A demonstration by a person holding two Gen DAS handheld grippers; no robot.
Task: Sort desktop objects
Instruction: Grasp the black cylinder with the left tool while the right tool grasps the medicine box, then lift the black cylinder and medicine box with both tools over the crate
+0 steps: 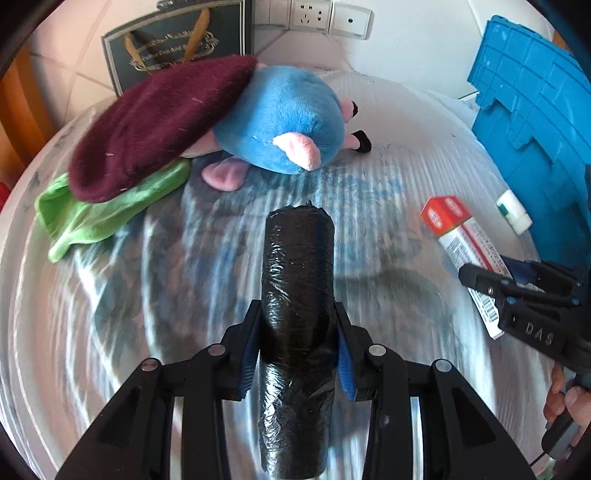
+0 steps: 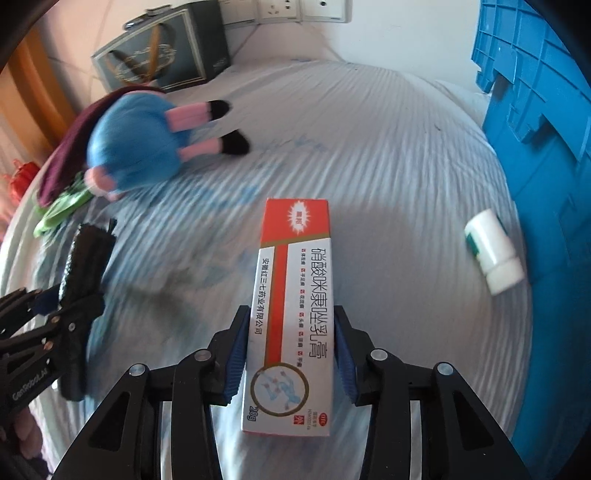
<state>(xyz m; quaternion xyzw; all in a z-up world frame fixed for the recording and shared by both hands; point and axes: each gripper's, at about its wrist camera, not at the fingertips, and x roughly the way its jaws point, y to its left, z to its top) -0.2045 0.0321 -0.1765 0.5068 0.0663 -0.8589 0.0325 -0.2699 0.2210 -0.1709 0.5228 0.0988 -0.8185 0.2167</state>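
Black roll (image 1: 297, 325), centre frame, clamped in left gripper (image 1: 298, 354); ointment box (image 2: 291, 317) pinched by right gripper (image 2: 290, 354). Both lifted off tablecloth (image 2: 388, 155). Recommend: keep level, steer toward blue crate (image 2: 546, 166) (right edge).

Both wrist cameras look steeply down, close, sharing the blue plush toy (image 1: 280, 122).

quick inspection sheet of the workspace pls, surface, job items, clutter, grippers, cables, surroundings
surface: striped sheet, wrinkled
job's things: black roll and ointment box both gripped; white bottle lying beside blue crate
clutter: blue plush toy beside maroon cloth, which overlaps the green cloth
grippers: left gripper shut on roll; right gripper shut on box
cables: nothing seen
surroundings: dark gift bag, wall sockets
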